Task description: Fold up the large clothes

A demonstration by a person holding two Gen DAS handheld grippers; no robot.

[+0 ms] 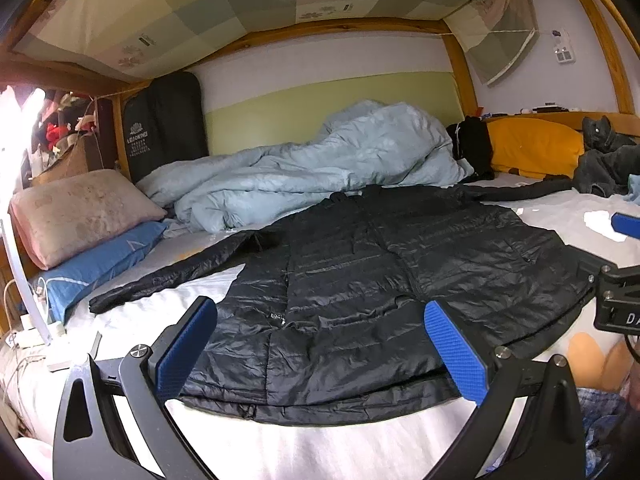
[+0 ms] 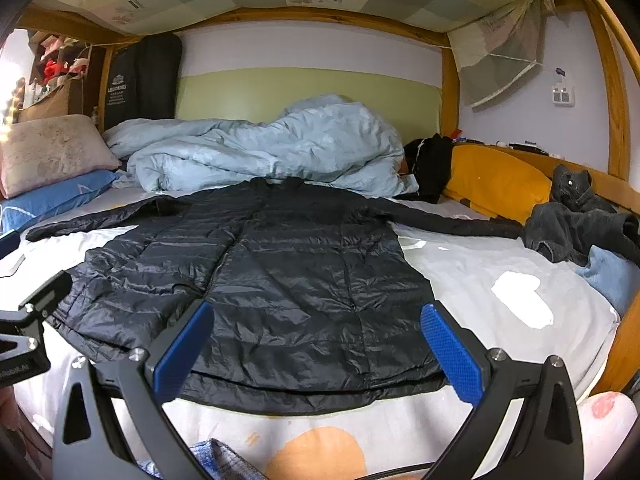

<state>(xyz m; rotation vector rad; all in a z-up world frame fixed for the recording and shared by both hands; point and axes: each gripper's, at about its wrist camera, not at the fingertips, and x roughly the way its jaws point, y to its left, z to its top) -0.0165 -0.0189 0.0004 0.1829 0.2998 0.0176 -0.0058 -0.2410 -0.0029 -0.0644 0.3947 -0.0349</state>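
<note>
A long black quilted jacket (image 1: 360, 280) lies flat and spread out on the white bed sheet (image 1: 320, 448), front up, hem toward me, sleeves stretched to both sides. It also shows in the right wrist view (image 2: 288, 280). My left gripper (image 1: 320, 348) is open and empty, hovering above the hem's left part. My right gripper (image 2: 316, 348) is open and empty, hovering above the hem's right part. The right gripper's body shows at the right edge of the left wrist view (image 1: 618, 304).
A crumpled light blue duvet (image 2: 264, 152) lies behind the jacket. Pink and blue pillows (image 2: 52, 160) sit at the left, a yellow cushion (image 2: 496, 184) and dark grey clothes (image 2: 580, 224) at the right. Wooden bunk posts (image 2: 450, 92) frame the bed.
</note>
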